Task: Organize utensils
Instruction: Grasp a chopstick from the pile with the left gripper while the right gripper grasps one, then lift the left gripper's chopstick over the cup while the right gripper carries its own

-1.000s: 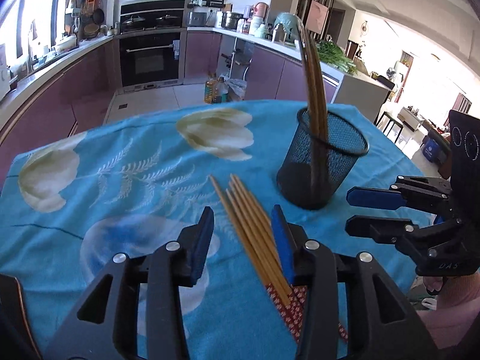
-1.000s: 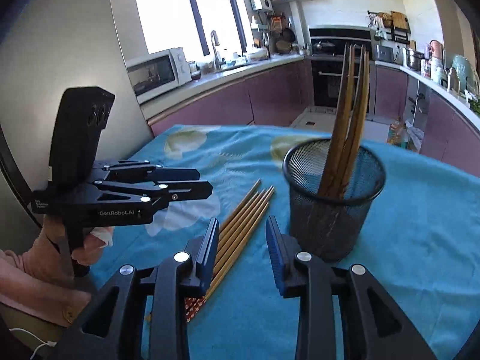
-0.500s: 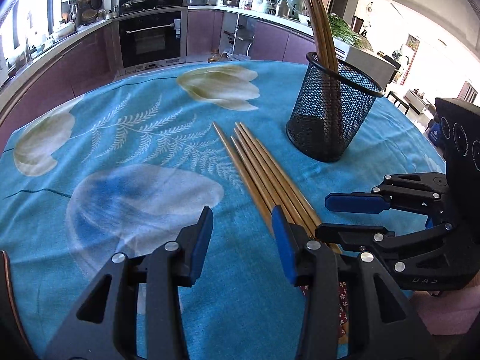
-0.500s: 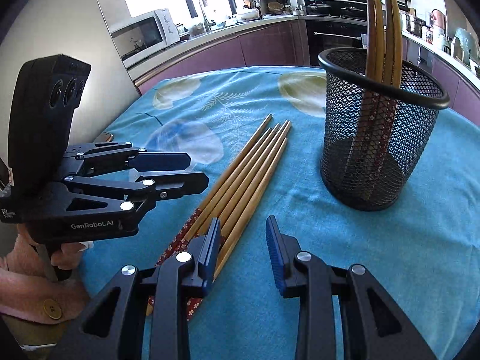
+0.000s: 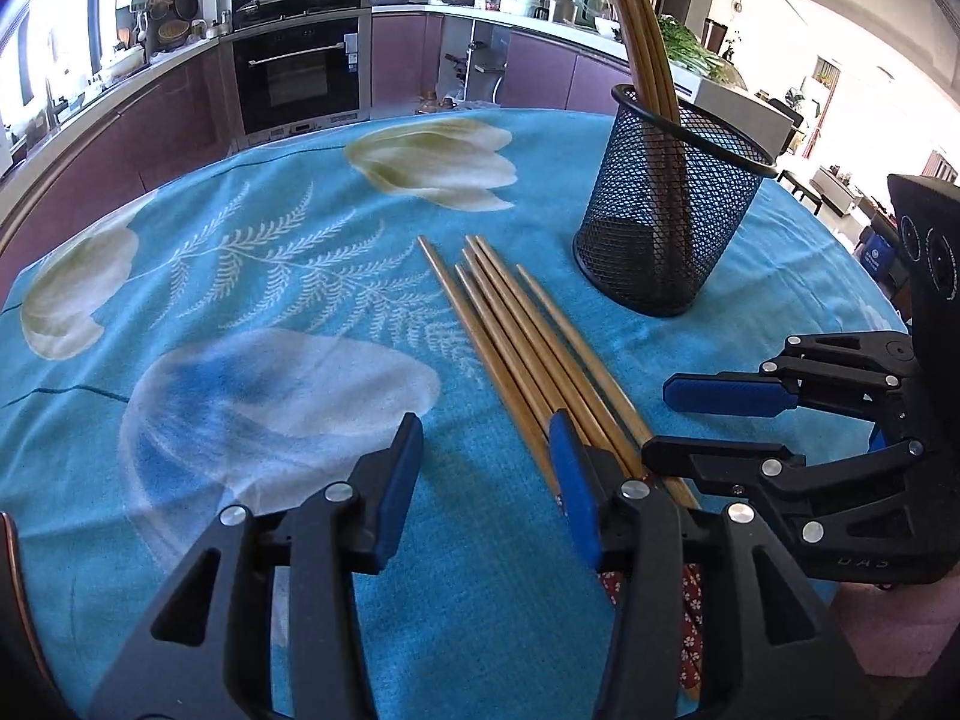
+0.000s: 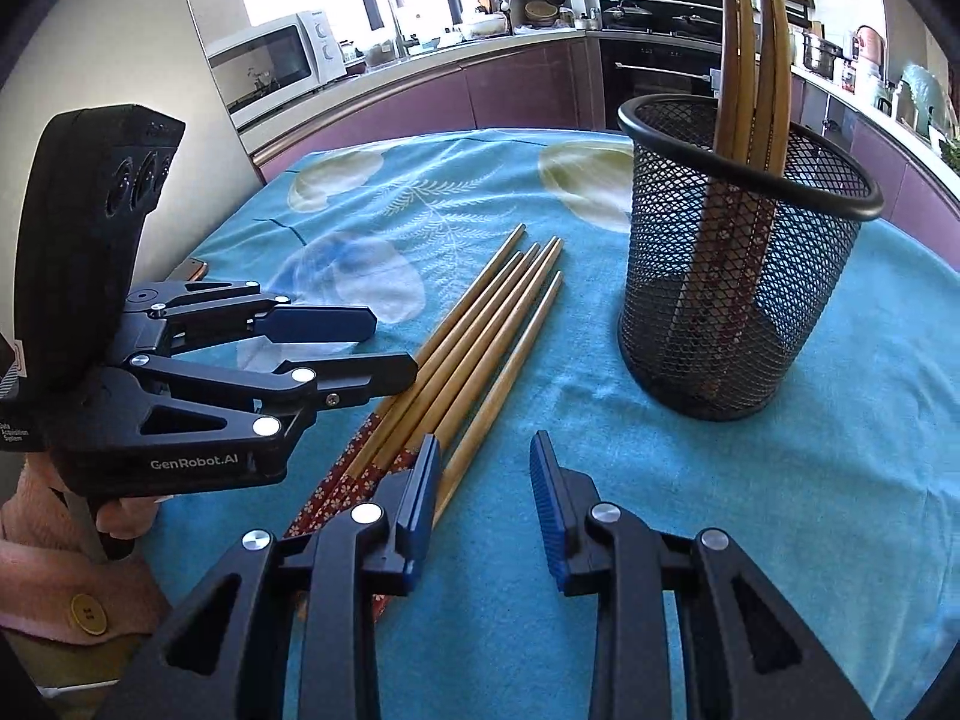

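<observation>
We see the loose chopsticks [image 6: 480, 354] bundled on the tabletop [image 6: 750, 510] just beside the mesh holder [image 6: 744, 294], laid ready for pickup. Both the left gripper [image 5: 486, 468] and the right gripper [image 6: 483, 480] hover low with fingers apart, empty; both have dropped closer since earlier.

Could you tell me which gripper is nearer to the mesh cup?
Right. The right gripper sits just off the mesh cup's base; the left gripper is beyond the loose chopsticks.

Smooth wooden chopsticks [image 5: 528, 336], black wire-mesh holder [image 5: 666, 216], matt cloth [image 5: 252, 276].
</observation>
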{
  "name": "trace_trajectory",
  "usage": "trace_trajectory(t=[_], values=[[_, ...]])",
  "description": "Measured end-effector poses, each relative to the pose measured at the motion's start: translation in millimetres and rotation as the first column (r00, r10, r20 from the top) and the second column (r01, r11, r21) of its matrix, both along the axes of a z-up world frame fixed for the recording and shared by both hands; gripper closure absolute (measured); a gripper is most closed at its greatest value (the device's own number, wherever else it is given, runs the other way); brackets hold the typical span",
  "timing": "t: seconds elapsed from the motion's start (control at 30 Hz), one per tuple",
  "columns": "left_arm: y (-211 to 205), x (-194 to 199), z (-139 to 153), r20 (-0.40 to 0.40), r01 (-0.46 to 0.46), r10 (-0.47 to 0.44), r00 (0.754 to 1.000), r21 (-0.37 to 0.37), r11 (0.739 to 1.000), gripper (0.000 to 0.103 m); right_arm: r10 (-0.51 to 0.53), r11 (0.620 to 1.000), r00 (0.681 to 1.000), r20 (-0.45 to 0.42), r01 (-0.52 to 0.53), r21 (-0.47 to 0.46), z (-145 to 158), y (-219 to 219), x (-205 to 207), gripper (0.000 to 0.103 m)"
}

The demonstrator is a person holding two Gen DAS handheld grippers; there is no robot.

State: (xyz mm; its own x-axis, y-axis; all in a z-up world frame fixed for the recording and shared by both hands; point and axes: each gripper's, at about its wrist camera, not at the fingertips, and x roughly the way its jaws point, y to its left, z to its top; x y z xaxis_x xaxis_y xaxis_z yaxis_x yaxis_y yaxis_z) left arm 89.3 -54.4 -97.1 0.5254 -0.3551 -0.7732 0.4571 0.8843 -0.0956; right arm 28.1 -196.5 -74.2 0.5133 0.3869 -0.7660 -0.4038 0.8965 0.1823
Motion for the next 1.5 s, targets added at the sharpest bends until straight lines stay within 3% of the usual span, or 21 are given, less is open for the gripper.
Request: trace_trajectory(t=[0.47, 0.67, 0.83, 1.0, 1.3, 1.5], values=[[-4, 10, -1, -0.001, -0.003, 0.003, 1.000, 0.043, 0.999, 0.068, -0.030, 0.999, 1.000, 0.004, 0.030, -0.015, -3, 4, 15, 0.085], [-9, 22, -1, -0.007, -0.023, 0.023, 1.000, 0.046, 0.999, 0.077, -0.054, 0.999, 0.999, 0.001, 0.054, 0.003, -4, 7, 24, 0.086], [-7, 25, -1, -0.010, -0.057, 0.057, 0.998, 0.032, 0.998, 0.091, -0.075, 0.996, 0.997, -0.011, 0.076, 0.039, -5, 0, 24, 0.091], [-1, 22, -1, -0.025, -0.092, 0.092, 0.995, -0.001, 0.996, 0.095, -0.102, 0.990, 0.994, -0.036, 0.105, 0.094, -6, -8, 25, 0.096], [4, 2, 7, -0.028, -0.057, 0.056, 0.998, -0.050, 0.997, 0.095, -0.075, 0.988, 0.997, -0.006, 0.075, 0.137, 7, -15, 16, 0.097], [-3, -6, 2, -0.039, -0.010, 0.009, 0.999, -0.023, 1.000, 0.095, -0.028, 0.994, 0.999, -0.024, 0.030, 0.109, 4, -4, 17, 0.097]])
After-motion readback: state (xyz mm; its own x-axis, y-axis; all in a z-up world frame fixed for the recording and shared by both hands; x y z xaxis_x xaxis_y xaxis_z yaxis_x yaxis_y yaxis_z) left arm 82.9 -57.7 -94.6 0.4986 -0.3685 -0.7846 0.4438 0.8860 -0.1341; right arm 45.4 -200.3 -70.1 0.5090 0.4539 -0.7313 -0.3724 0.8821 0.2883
